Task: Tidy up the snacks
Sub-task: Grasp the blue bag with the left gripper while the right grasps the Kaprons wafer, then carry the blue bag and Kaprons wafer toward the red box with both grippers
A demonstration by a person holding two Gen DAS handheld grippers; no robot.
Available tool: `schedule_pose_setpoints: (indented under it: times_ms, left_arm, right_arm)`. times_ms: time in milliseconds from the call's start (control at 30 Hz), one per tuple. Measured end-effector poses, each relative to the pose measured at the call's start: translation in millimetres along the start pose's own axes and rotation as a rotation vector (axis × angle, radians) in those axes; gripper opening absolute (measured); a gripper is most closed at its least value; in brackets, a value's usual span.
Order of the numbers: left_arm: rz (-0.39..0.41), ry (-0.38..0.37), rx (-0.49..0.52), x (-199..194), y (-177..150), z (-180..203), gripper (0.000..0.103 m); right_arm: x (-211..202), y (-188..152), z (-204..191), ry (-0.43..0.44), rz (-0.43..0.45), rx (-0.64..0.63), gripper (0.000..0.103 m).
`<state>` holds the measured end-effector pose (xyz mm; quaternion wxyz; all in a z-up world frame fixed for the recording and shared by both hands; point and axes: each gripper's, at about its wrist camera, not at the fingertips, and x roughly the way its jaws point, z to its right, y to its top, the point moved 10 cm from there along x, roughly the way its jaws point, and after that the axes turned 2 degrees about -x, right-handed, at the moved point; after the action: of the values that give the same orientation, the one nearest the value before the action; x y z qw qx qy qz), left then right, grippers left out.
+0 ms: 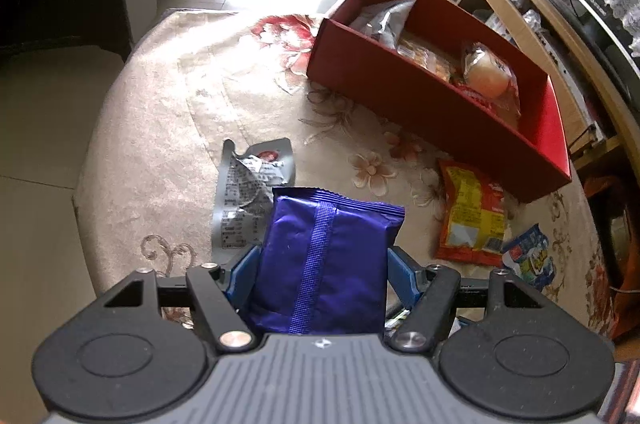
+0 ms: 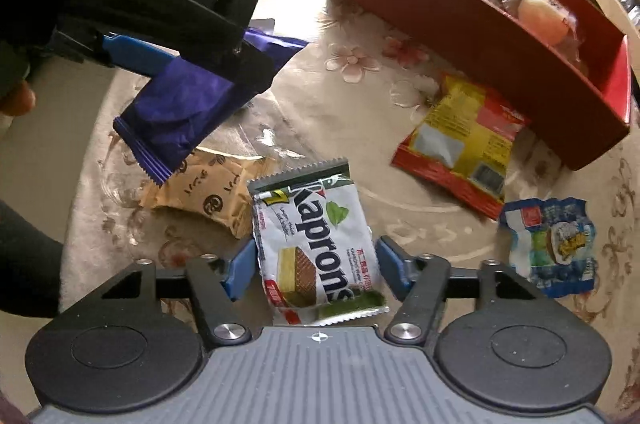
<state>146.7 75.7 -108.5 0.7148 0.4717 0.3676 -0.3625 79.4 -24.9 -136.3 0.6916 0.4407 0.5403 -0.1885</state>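
**Purple packet clamped in left tongs, white wafer pack between right tongs**

Purple foil packet (image 1: 326, 264) sat clamped between the blue pads of our left gripper (image 1: 322, 264), lifted off the table; the right wrist view showed the same packet (image 2: 180, 112) hanging tilted from that gripper (image 2: 188, 80). Our right gripper (image 2: 316, 264) had the white Kaprons wafer pack (image 2: 316, 244) between its blue fingers (image 2: 242, 268), both pads touching the pack's edges, so we counted it as gripped. The pack lay on the floral tablecloth (image 2: 360, 96). Just beside it, a brown wrapped snack (image 2: 208, 196) sat partly under the purple packet. A red-and-yellow bag (image 2: 460, 144) lay near the red box (image 2: 440, 8), touching its front wall as far as we could tell. A blue-and-white packet (image 2: 552, 244) lay to the right, apart. The box held a silver pouch (image 1: 384, 16), a wrapped bun (image 1: 488, 72) and more snacks. A crumpled silver packet (image 1: 248, 184) lay behind the purple one.
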Motion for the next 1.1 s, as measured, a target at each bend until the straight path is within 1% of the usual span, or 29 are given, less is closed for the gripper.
schedule_pose_setpoints:
  times_ms: [100,200,333,400,467,533,633,700,767,833,900,933,1000,1100]
  left_arm:
    - [-0.017,0.004,0.041,5,-8,10,0.069]
    - [-0.04,0.016,0.089,13,-19,22,0.069]
    - [-0.047,0.036,0.18,21,-34,42,0.069]
    - [-0.047,0.056,0.223,26,-39,50,0.069]
    - [-0.04,0.085,0.264,32,-41,56,0.069]
    - [-0.036,0.095,0.284,35,-42,59,0.07]
    - [-0.044,0.099,0.287,38,-43,59,0.073]
    - [-0.047,0.099,0.288,41,-43,58,0.076]
    - [-0.043,0.107,0.306,42,-44,60,0.077]
    - [-0.037,0.116,0.32,42,-46,61,0.077]
    - [-0.038,0.134,0.336,43,-48,63,0.077]
    - [-0.039,0.138,0.337,42,-49,64,0.074]
    - [-0.043,0.126,0.328,39,-51,66,0.07]
    - [-0.04,0.121,0.324,34,-53,67,0.07]
  right_arm:
    - [-7,-8,11,-0.002,-0.003,0.058,0.065]
    - [-19,-21,25,-0.039,0.011,0.11,0.065]
    - [-31,-33,51,-0.095,0.037,0.209,0.065]
    - [-31,-39,62,-0.146,0.029,0.222,0.065]
    - [-28,-43,66,-0.159,0.02,0.227,0.066]
    - [-25,-47,70,-0.17,0.011,0.229,0.066]
    - [-21,-47,74,-0.175,0.012,0.227,0.073]
    - [-22,-49,77,-0.178,0.012,0.232,0.081]
    - [-20,-49,80,-0.178,0.011,0.237,0.086]
    - [-18,-49,84,-0.173,0.007,0.247,0.088]
    - [-16,-49,86,-0.151,0.006,0.263,0.086]
    - [-17,-48,85,-0.144,0.006,0.266,0.083]
    - [-20,-46,81,-0.136,0.008,0.256,0.066]
    - [-24,-47,75,-0.128,0.004,0.242,0.065]
